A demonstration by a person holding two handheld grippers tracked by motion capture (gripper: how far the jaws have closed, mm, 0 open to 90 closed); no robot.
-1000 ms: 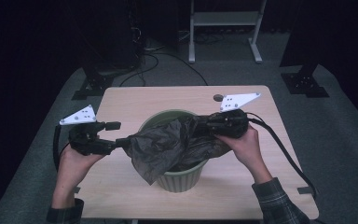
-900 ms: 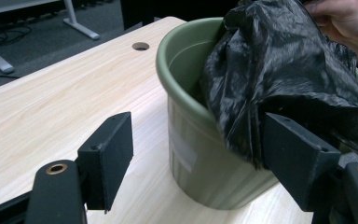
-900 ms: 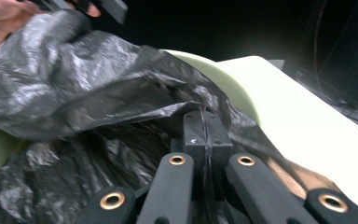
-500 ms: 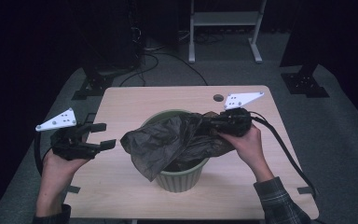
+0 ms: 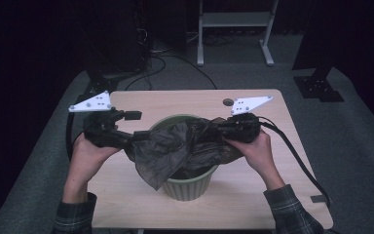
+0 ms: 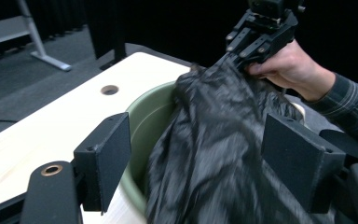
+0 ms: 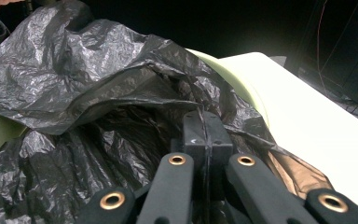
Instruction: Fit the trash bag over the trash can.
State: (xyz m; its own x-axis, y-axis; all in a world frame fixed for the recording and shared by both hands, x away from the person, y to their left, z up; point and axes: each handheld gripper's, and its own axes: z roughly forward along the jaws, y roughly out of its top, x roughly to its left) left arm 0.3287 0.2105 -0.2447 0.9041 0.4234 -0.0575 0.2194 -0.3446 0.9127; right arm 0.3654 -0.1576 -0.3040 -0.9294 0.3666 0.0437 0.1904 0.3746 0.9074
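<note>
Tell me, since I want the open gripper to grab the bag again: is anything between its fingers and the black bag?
Nothing visible: the left gripper stands open with the black bag between its fingers, over the green bin.

Bin (image 5: 189, 187) interior under bag (image 5: 175, 151)

A light wooden table top with rounded corners (image 5: 185, 105) and a small round hole near its far edge (image 5: 228, 102) stands on grey carpet floor (image 5: 336, 122). Beyond it, a white metal frame stand (image 5: 233, 22) rises against darkness, with black cables (image 5: 175, 61) trailing over the floor and a black stand base (image 5: 319, 85) at right.
</note>
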